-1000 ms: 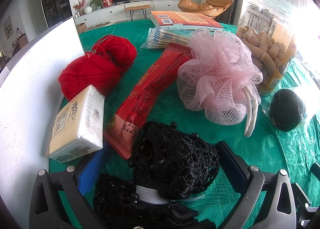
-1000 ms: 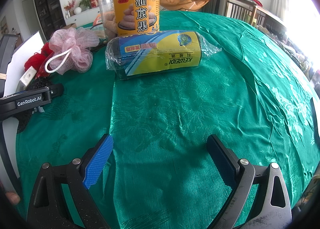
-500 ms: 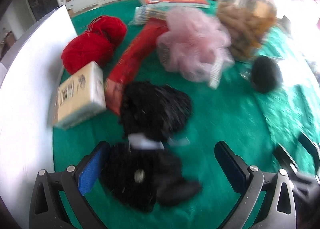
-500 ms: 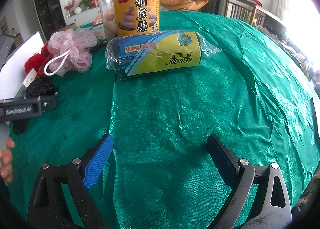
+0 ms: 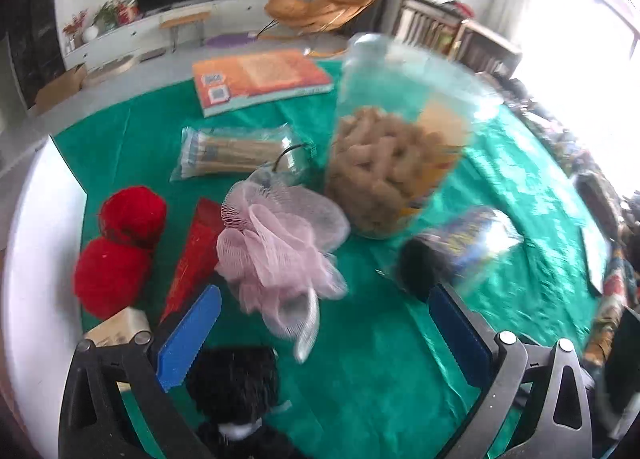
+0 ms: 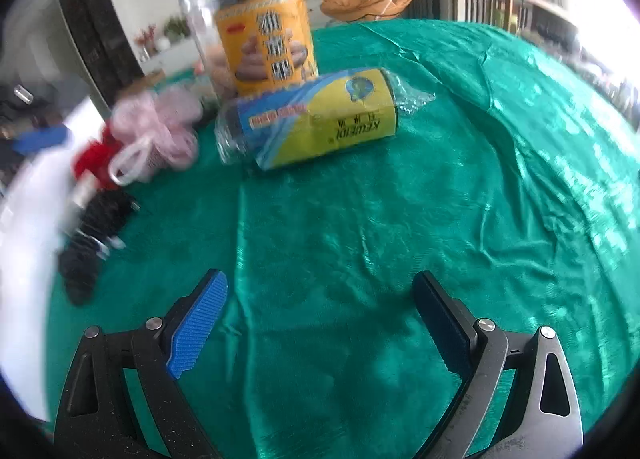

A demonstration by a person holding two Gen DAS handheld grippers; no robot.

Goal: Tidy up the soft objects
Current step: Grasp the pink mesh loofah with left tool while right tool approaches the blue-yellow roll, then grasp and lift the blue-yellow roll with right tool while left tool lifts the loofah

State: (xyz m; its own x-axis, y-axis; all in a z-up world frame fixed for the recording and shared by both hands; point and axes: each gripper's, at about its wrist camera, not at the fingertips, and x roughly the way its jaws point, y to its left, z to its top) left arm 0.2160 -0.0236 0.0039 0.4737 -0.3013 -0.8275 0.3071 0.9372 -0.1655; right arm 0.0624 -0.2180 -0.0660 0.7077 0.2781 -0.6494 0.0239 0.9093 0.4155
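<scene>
A pink mesh bath puff [image 5: 280,247] lies on the green tablecloth [image 5: 380,359], straight ahead of my open, empty left gripper [image 5: 324,307]. Two red yarn balls [image 5: 116,251] lie to its left. A black crocheted piece [image 5: 234,383] lies low between my left fingers, apart from them. The puff [image 6: 160,127] and the black piece [image 6: 92,235] also show at the left of the right wrist view. My right gripper [image 6: 320,299] is open and empty over bare cloth [image 6: 360,239].
A clear snack jar [image 5: 396,147] stands behind the puff. A wrapped roll of bags [image 6: 316,119] lies beside it. A red packet [image 5: 196,255], a tissue pack [image 5: 120,329], a bag of sticks [image 5: 236,153] and an orange book [image 5: 260,79] lie around. A white board [image 5: 36,279] lines the left.
My left gripper has lifted and swung forward and right, off the black crocheted piece toward the pink puff. The right gripper view has shifted a little and blurred.
</scene>
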